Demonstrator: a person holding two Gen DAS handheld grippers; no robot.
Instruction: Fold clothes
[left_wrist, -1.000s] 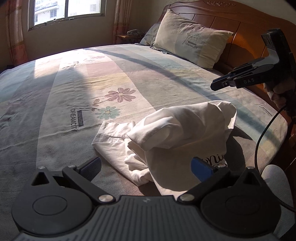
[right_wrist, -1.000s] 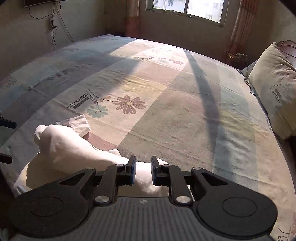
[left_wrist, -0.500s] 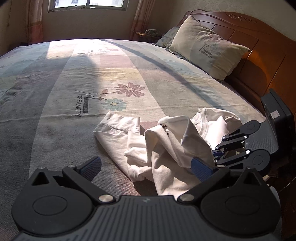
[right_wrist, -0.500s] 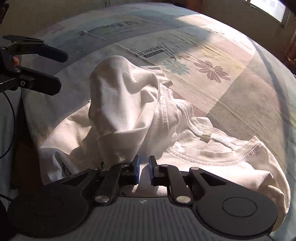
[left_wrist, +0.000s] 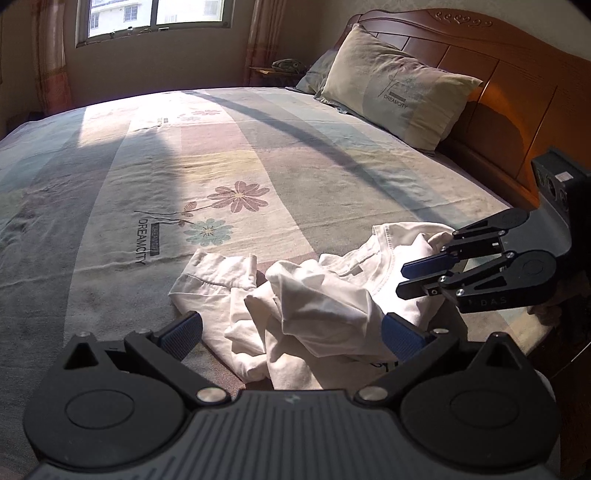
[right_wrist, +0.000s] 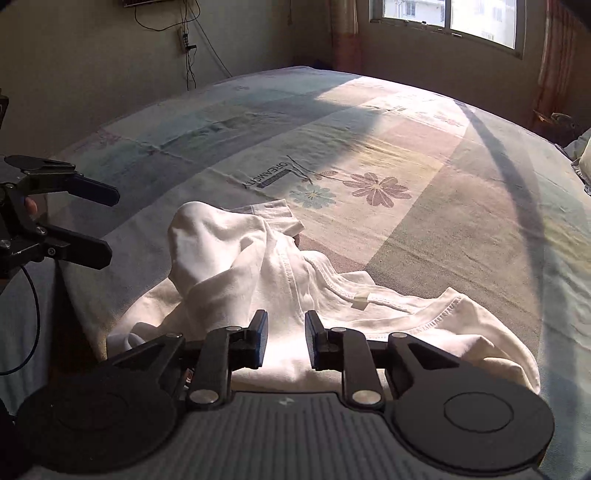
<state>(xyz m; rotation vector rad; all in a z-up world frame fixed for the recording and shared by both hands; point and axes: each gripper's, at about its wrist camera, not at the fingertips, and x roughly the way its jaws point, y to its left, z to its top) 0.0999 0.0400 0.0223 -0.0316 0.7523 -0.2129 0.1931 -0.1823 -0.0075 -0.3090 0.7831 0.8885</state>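
my left gripper (left_wrist: 291, 334) spread wide over the crumpled white t-shirt (left_wrist: 317, 306) near the bed (left_wrist: 110, 192) edge, my right gripper (right_wrist: 282, 341) parted with nothing between, collar label seen only in right view, pillow (left_wrist: 395, 85) only in left

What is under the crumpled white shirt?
The white shirt lies on the patterned bedsheet. The sheet shows all around it; whatever lies directly beneath the bunched folds is covered.
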